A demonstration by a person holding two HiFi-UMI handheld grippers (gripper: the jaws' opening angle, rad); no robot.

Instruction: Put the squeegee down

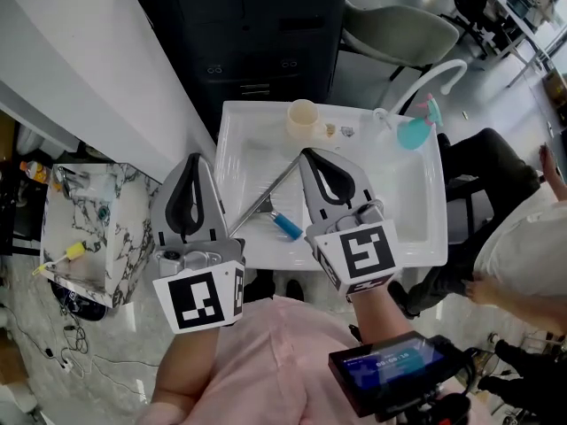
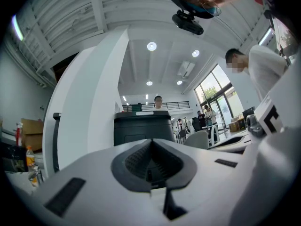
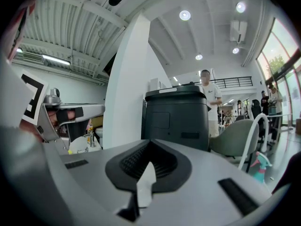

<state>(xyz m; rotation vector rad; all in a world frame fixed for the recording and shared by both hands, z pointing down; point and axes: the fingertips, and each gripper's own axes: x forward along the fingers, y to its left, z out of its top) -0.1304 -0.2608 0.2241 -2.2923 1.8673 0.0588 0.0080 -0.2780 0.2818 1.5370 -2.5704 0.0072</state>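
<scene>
Head view: the left gripper (image 1: 197, 161) and the right gripper (image 1: 306, 154) were held side by side over a white tray (image 1: 407, 211), each pointing toward its far edge. In the left gripper view, the jaws of the left gripper (image 2: 151, 142) met along a closed seam with nothing between them. In the right gripper view, the right gripper (image 3: 150, 143) likewise had its jaws pressed together and empty. The squeegee (image 1: 266, 204) lay flat on the tray, seen between the two grippers. Its thin blade ran diagonally and its blue handle (image 1: 285, 227) lay just beside the right gripper's body, with neither gripper's jaws on it. A beige cup (image 1: 303, 119) and a teal spray bottle (image 1: 415, 132) stood near the tray's far edge, well apart from the squeegee.
</scene>
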